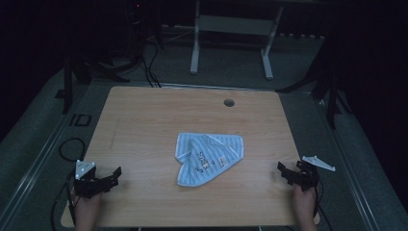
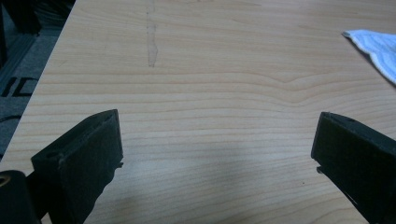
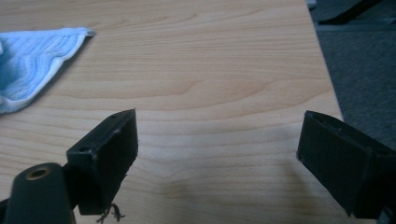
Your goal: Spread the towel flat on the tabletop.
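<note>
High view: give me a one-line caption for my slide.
A crumpled blue striped cloth lies mid-table, with the open left gripper and open right gripper resting at the near corners.

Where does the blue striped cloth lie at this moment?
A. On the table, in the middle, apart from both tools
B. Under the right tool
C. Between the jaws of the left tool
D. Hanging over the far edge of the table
A: in the high view the blue striped cloth lies crumpled mid-table, with bare wood between it and the left tool and the right tool, both open.
</note>
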